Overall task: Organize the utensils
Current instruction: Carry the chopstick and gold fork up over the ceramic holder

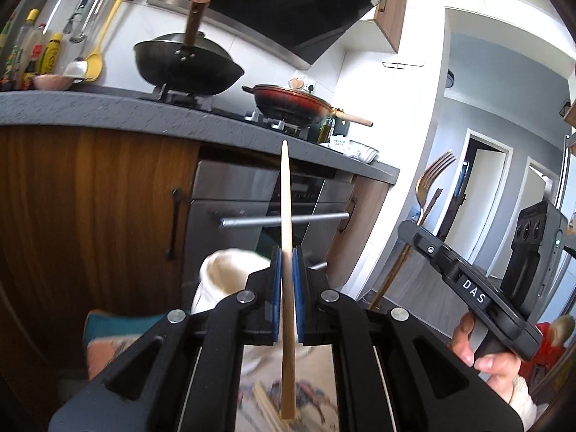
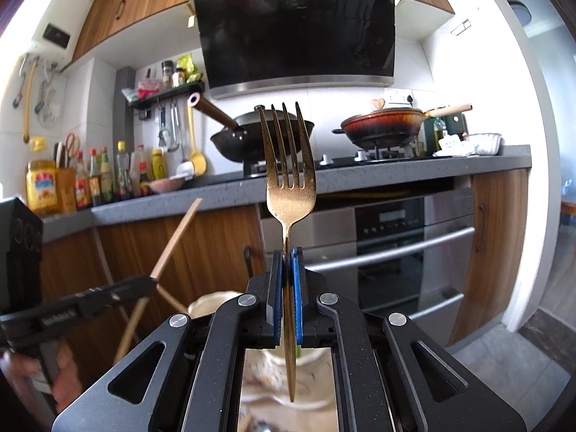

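The left tongs [image 1: 287, 262] are gripping a wooden chopstick [image 1: 286, 194] upright between the blue pads. The right tongs [image 2: 287, 266] are clamping a gold fork [image 2: 289, 165], tines up. A cream holder [image 1: 230, 273] is sitting just beyond. The grey worktop [image 2: 360, 176] is carrying a black wok [image 2: 252, 136] farther back.
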A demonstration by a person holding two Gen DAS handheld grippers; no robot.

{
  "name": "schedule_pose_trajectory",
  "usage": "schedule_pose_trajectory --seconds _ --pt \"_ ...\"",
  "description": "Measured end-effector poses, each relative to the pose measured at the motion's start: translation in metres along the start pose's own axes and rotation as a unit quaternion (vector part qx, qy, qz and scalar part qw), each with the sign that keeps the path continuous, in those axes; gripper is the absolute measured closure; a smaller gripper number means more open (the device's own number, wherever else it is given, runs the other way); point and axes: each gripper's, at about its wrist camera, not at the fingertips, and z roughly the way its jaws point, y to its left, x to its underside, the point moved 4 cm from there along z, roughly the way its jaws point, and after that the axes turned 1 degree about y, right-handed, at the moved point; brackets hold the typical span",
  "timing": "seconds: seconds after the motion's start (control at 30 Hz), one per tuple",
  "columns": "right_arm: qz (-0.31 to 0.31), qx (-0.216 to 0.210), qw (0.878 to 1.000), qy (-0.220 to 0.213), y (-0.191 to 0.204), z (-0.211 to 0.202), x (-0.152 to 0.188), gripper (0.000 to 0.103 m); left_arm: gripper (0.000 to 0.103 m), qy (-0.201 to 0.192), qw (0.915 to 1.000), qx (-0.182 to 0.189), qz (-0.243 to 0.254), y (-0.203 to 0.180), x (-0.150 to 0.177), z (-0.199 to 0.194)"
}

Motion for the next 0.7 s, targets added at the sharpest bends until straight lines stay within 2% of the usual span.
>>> schedule_pose_trajectory --seconds 0.1,0.23,0.43,0.7 --pt "0.013 -0.013 1.000 -0.001 -0.004 0.015 -0.005 0.097 0.097 0.000 0.9997 -0.010 0.021 0.000 -0.006 0.023" --pt "0.029 -0.027 0.999 0.001 -0.008 0.033 -0.010 0.097 0.097 -0.001 0.9997 -0.016 0.016 0.015 -0.008 0.039" --pt "0.045 -0.027 0.999 -0.006 -0.015 0.054 -0.014 0.097 0.097 -0.017 0.9997 -0.018 0.008 0.029 -0.019 0.065" --pt "0.057 -0.021 0.998 -0.006 -0.023 0.070 -0.008 0.097 0.097 -0.046 0.9956 -0.048 0.066 0.013 -0.027 0.088"
